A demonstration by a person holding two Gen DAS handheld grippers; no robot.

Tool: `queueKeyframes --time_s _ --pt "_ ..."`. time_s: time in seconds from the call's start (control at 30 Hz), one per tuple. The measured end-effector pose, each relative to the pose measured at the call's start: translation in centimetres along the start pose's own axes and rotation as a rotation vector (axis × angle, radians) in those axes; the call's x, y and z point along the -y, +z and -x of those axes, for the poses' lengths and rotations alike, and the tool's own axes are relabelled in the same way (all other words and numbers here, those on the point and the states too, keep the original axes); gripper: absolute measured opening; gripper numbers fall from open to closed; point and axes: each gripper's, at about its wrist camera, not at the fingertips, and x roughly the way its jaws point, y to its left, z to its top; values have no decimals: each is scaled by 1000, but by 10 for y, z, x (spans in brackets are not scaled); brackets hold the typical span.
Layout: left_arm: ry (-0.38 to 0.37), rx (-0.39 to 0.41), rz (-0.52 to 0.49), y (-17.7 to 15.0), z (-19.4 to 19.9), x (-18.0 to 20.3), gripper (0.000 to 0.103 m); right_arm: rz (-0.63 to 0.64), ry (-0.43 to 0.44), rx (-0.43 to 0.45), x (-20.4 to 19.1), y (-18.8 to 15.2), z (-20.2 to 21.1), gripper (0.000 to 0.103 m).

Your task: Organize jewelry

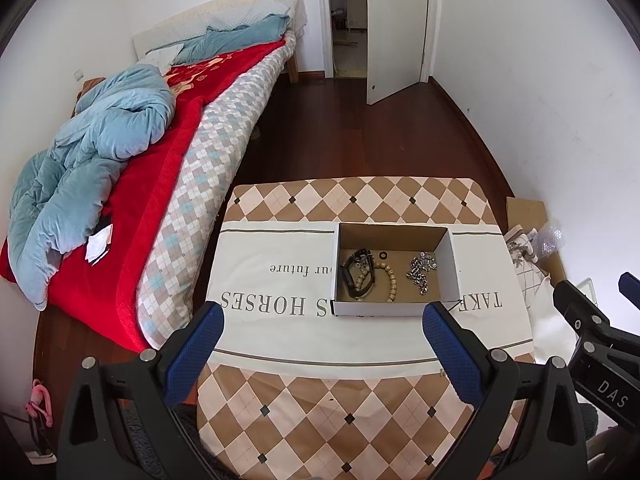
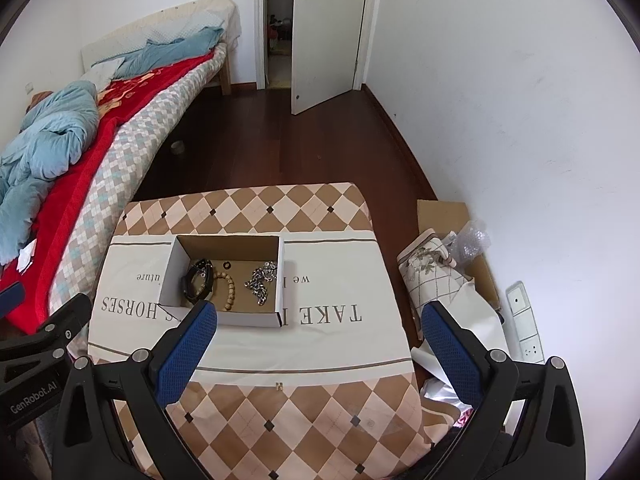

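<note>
**Two tongs wide apart, jewelry in the box ahead**

Two things dominate: the table (image 1: 280,264) under its checked cloth, and the cardboard box (image 1: 394,308) just beyond the left tongs (image 1: 323,320). The right tongs (image 2: 320,322) gape wide and empty too, box ahead-left. Inside lie a black strap bracelet (image 1: 354,276), a wooden bead bracelet (image 1: 390,280), a silver chain (image 1: 420,272) and a small black ring (image 1: 383,256).

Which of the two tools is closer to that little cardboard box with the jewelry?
Left, by a little. The left tool faces the cardboard box squarely; the right tool sits off to the box's right. Both are open.
</note>
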Motion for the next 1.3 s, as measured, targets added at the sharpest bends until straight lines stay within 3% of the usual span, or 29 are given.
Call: queueKeyframes --time_s 1.3 --pt "21 7 36 1 -3 -14 101 8 6 -4 -5 0 -6 103"
